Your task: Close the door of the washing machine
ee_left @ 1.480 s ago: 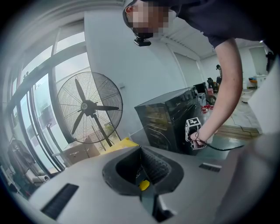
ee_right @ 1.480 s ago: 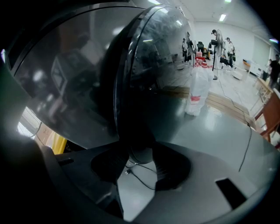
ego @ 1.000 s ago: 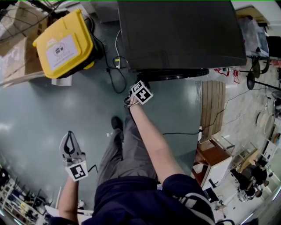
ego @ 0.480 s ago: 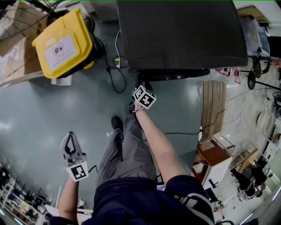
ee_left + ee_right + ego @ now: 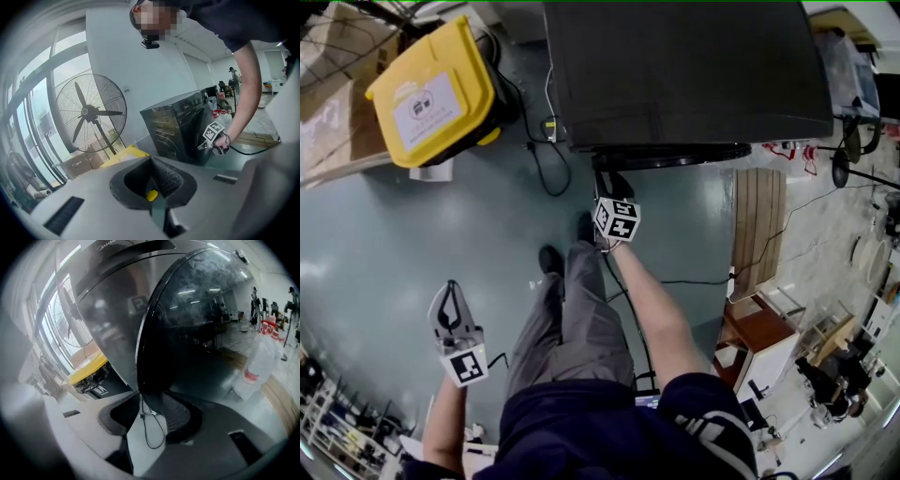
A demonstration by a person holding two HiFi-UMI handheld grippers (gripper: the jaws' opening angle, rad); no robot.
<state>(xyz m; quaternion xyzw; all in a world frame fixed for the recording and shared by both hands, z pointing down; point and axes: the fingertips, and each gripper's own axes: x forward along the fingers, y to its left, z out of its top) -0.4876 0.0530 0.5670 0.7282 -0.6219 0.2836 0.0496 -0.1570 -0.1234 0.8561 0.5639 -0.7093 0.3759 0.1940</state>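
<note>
While the head view gives the washing machine [image 5: 684, 75] only as a dark top, with its door [image 5: 675, 155] a thin curved rim jutting from the front edge, the right gripper view fills with the door's round dark glass, standing ajar. The right gripper [image 5: 607, 187] is at that rim. Its jaws are spread and have just been closing, with the rim's edge at the mouth of the gap but no pad pressing it. A cable [image 5: 152, 432] on the floor [image 5: 394, 234] shows through. The left gripper [image 5: 448, 292] hangs over the floor, well apart, tips pressed together and empty. Only its view shows a pedestal fan [image 5: 91, 115] beyond the yellow bin [image 5: 441, 89].
</note>
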